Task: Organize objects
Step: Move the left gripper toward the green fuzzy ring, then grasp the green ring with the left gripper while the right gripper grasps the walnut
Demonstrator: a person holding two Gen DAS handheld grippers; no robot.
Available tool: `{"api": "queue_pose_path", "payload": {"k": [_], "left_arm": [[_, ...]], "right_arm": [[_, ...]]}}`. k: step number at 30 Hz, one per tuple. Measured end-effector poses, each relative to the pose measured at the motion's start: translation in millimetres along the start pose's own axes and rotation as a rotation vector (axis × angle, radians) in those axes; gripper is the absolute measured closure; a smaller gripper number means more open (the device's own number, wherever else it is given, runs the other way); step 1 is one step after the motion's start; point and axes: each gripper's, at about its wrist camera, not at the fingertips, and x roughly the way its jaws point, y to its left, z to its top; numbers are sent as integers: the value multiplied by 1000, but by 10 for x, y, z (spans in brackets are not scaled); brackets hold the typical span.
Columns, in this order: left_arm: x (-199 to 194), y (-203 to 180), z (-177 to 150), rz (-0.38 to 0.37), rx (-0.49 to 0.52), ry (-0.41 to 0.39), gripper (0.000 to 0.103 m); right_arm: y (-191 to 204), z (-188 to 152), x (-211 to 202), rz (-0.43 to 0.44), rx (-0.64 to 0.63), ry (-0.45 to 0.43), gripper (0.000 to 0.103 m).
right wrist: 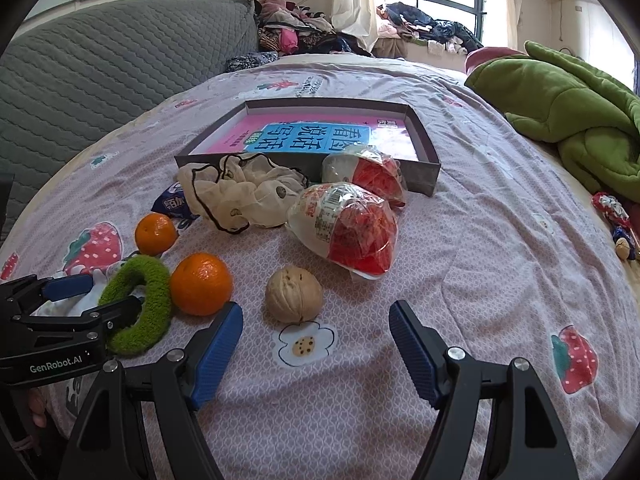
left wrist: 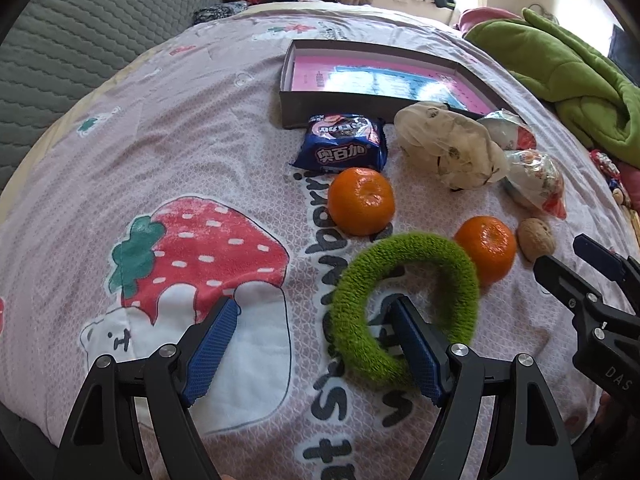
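Right now the left claw (left wrist: 312, 340) is spread wide, low over the bed (left wrist: 200, 120). One of its blue fingers (left wrist: 416, 352) pokes inside the fuzzy green hair ring (left wrist: 404, 312), and the other finger sits outside the ring on the sheet. It is not pinching yet. The right claw (right wrist: 316, 344) is spread wide too and holds nothing; a walnut (right wrist: 294, 294) lies just in front of it.

The ring touches one orange (left wrist: 486, 250), and a second orange (left wrist: 362, 200) is near. Behind them are a blue cookie pack (left wrist: 342, 144), a cream scrunchie (left wrist: 448, 144), two wrapped snacks (right wrist: 348, 232) and the open box (left wrist: 360, 104), probably where things go.

If the left claw closes, it might grab only sheet, or the soft ring could slip off. Lifting the ring could bump the round orange and make it roll away.
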Motion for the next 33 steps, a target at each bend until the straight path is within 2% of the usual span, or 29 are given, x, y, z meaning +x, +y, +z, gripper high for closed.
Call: {"api": "queue_pose_path", "payload": {"k": [11, 18, 20, 22, 26, 30, 31, 33], "left_arm": [[87, 43, 53, -36, 9, -48, 23], [106, -6, 60, -34, 37, -68, 24], [94, -15, 52, -44, 38, -77, 29], [83, -26, 49, -58, 43, -90, 39], [72, -75, 33, -75, 64, -102, 51], [59, -98, 26, -107, 66, -108, 69], [56, -103, 21, -112, 68, -109, 77], [54, -118, 15, -121, 68, -111, 82]], "right_arm": [[50, 6, 173, -2, -17, 24, 29], [53, 35, 245, 4, -12, 21, 41], [53, 36, 251, 8, -12, 14, 45], [59, 37, 252, 13, -15, 11, 50], [88, 37, 260, 17, -31, 7, 54], [105, 25, 253, 32, -38, 2, 65], [108, 21, 251, 36, -40, 1, 67], [116, 14, 245, 40, -43, -1, 70]]}}
